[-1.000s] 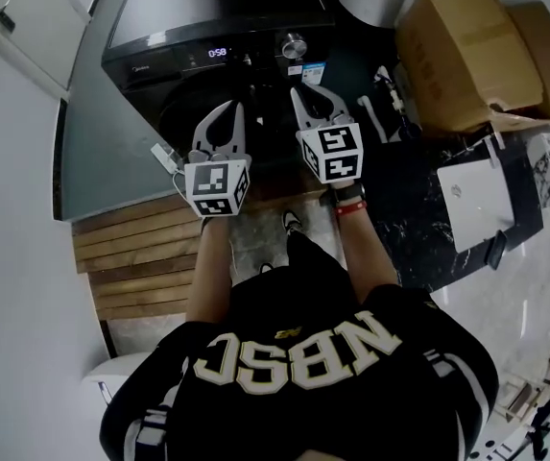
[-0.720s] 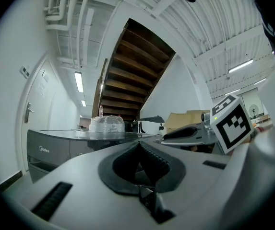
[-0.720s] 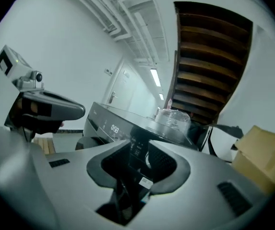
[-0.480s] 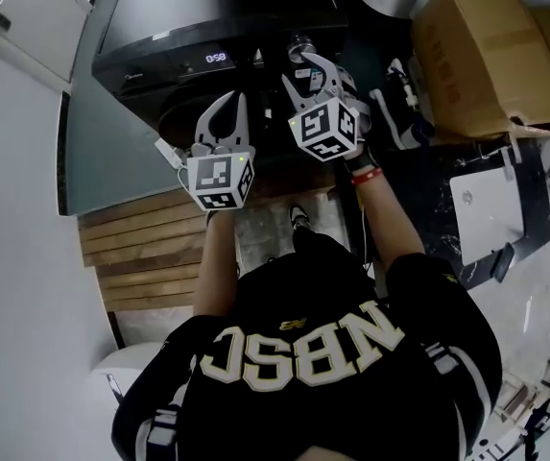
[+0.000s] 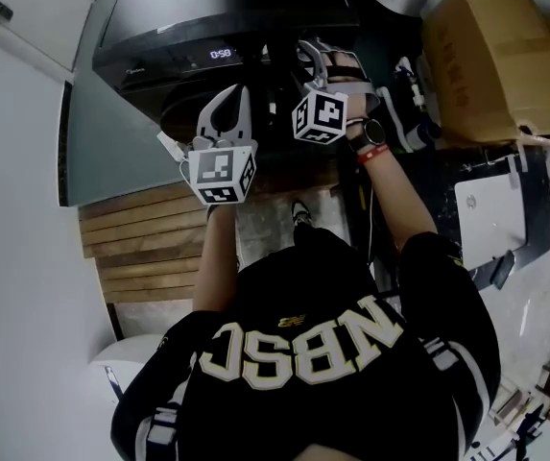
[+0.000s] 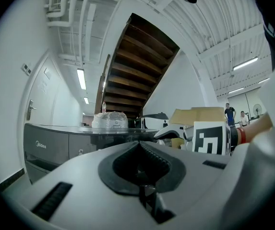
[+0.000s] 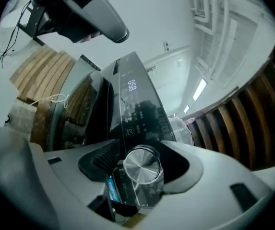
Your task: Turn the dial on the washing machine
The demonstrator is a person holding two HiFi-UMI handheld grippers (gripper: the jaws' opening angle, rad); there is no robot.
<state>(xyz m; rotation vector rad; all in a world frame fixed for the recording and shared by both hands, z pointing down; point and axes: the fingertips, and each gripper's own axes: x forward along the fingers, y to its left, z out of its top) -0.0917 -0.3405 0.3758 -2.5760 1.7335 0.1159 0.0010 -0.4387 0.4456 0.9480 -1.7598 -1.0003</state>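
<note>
The black washing machine (image 5: 207,12) stands at the top of the head view, its display (image 5: 220,54) lit. Its silver dial (image 7: 142,166) fills the middle of the right gripper view. My right gripper (image 7: 143,172) is rolled to one side at the control panel, and its jaws are opening with the dial between them; the ribbed pads (image 7: 100,160) stand clear of the dial's rim. In the head view the right gripper (image 5: 321,54) hides the dial. My left gripper (image 5: 237,92) hangs shut and empty in front of the washer door, left of the right one.
Cardboard boxes (image 5: 490,56) and a black counter with a white device (image 5: 490,209) stand to the right. A wooden slatted platform (image 5: 140,248) lies on the floor at the left. A plastic-wrapped bundle (image 6: 109,120) sits on the washer's top. People stand far off (image 6: 229,113).
My right gripper has moved forward to the control panel, rolled sideways and opened its jaws around the dial. The left gripper has barely moved.
</note>
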